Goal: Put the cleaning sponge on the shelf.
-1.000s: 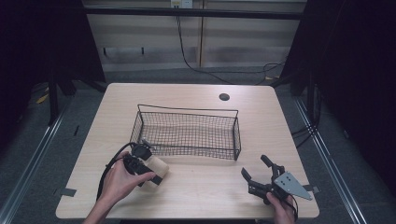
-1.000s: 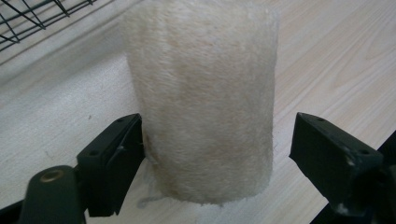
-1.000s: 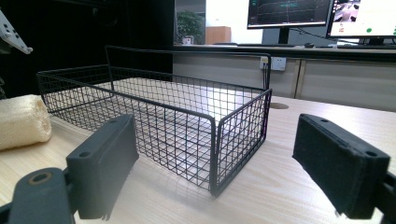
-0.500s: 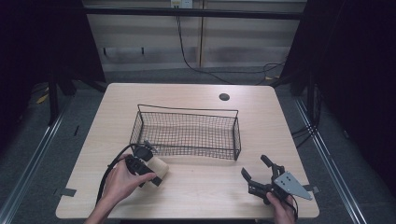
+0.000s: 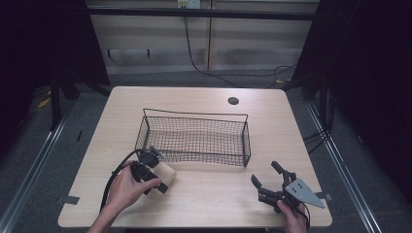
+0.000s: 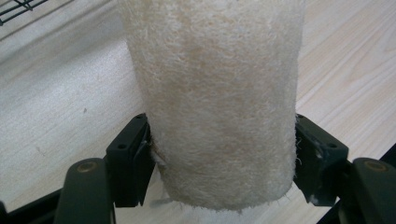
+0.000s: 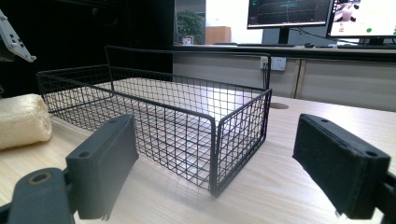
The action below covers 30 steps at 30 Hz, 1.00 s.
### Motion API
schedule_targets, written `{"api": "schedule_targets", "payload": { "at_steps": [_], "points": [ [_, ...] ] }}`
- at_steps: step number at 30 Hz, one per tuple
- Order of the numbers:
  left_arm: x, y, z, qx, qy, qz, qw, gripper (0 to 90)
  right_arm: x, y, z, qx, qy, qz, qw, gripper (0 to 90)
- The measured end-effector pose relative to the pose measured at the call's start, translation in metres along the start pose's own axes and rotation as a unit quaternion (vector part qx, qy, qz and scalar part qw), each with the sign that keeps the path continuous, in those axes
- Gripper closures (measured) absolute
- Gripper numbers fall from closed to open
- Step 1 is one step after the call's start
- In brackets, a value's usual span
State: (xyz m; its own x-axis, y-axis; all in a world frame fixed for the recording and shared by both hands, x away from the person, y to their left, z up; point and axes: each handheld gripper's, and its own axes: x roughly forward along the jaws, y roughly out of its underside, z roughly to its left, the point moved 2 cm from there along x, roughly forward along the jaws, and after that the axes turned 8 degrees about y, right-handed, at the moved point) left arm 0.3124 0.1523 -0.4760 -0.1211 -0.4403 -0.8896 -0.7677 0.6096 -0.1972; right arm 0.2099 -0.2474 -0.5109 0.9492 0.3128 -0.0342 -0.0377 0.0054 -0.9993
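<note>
The left gripper [image 5: 156,171] has just been closing and now clamps a pale loofah roll [image 6: 217,100] lying on the table [image 5: 204,204], just in front of the wire basket [image 5: 194,138] (near its left corner); the right gripper [image 5: 268,178] rests with jaws spread, empty.

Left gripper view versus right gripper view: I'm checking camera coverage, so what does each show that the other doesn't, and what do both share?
The left gripper view alone shows the left gripper, whose jaws have just been closing, pressed on both sides of the loofah.

The right gripper view alone shows the right gripper with jaws open on nothing, the whole wire basket, a wall socket and monitors behind.

Both show the loofah, the wooden table and some basket wire.
</note>
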Motion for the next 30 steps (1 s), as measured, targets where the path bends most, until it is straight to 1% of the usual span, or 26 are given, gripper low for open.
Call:
{"api": "schedule_targets", "payload": {
  "at_steps": [1,2,4,5,7,9,11,13,14,16,19,20,23,25,27,28,29,30],
  "points": [
    [0.000,0.000,0.000,0.001,0.002,0.000,1.0000,31.3,0.000,0.000,0.000,0.000,0.000,0.000,1.0000,12.9],
    [-0.001,0.000,-0.001,-0.002,0.004,-0.002,1.0000,31.3,0.000,0.000,0.000,0.000,0.000,0.000,1.0000,13.0],
    [-0.001,0.000,-0.003,0.000,0.004,-0.006,1.0000,31.4,0.000,0.000,0.000,0.000,-0.001,0.000,1.0000,13.0],
    [-0.002,0.000,-0.004,0.002,0.007,-0.003,1.0000,31.5,0.000,0.000,0.000,0.000,0.000,0.000,1.0000,13.0],
    [-0.002,0.000,-0.006,0.003,0.014,-0.006,0.9999,31.5,0.000,0.000,0.000,0.000,-0.001,0.000,1.0000,13.0],
    [-0.003,0.000,-0.008,0.001,0.014,-0.007,0.9999,31.5,0.000,0.000,0.000,0.000,-0.001,0.000,1.0000,13.0],
    [-0.004,0.000,-0.008,0.001,0.019,-0.007,0.9998,31.6,0.000,0.000,0.000,0.000,-0.001,0.000,1.0000,13.0],
    [-0.005,0.000,-0.008,-0.002,0.018,-0.011,0.9998,31.6,0.000,0.000,0.000,0.000,-0.001,0.001,1.0000,13.0],
    [-0.006,0.000,-0.008,0.002,0.022,-0.009,0.9997,31.6,0.000,0.000,0.000,0.000,-0.001,0.001,1.0000,13.0],
    [-0.007,0.001,-0.008,0.000,0.025,-0.008,0.9997,31.7,0.000,0.000,0.000,-0.001,-0.001,0.002,1.0000,13.0],
    [-0.012,0.002,-0.009,0.000,0.031,-0.015,0.9994,31.7,0.000,0.000,0.000,-0.001,-0.001,0.002,1.0000,13.0],
    [-0.013,0.002,-0.009,0.002,0.032,-0.013,0.9994,31.7,0.000,0.000,0.000,-0.001,-0.001,0.002,1.0000,13.0],
    [-0.016,0.002,-0.009,0.002,0.036,-0.018,0.9992,31.7,0.000,0.000,0.000,0.000,-0.001,0.002,1.0000,13.0],
    [-0.018,0.003,-0.010,0.000,0.032,-0.029,0.9990,31.8,0.000,0.000,0.000,-0.001,-0.001,0.002,1.0000,13.0],
    [-0.019,0.003,-0.011,0.003,0.029,-0.026,0.9992,31.8,0.000,0.000,0.000,0.000,-0.001,0.003,1.0000,13.0],
    [-0.020,0.003,-0.012,0.005,0.035,-0.024,0.9991,31.8,0.000,0.000,0.000,0.000,-0.001,0.002,1.0000,13.0],
    [-0.020,0.003,-0.013,0.005,0.038,-0.029,0.9988,31.8,0.000,0.000,0.000,-0.001,-0.001,0.002,1.0000,13.0],
    [-0.020,0.003,-0.013,0.005,0.038,-0.029,0.9988,31.8,0.000,0.000,0.000,0.000,-0.001,0.002,1.0000,13.0]
  ]
}}
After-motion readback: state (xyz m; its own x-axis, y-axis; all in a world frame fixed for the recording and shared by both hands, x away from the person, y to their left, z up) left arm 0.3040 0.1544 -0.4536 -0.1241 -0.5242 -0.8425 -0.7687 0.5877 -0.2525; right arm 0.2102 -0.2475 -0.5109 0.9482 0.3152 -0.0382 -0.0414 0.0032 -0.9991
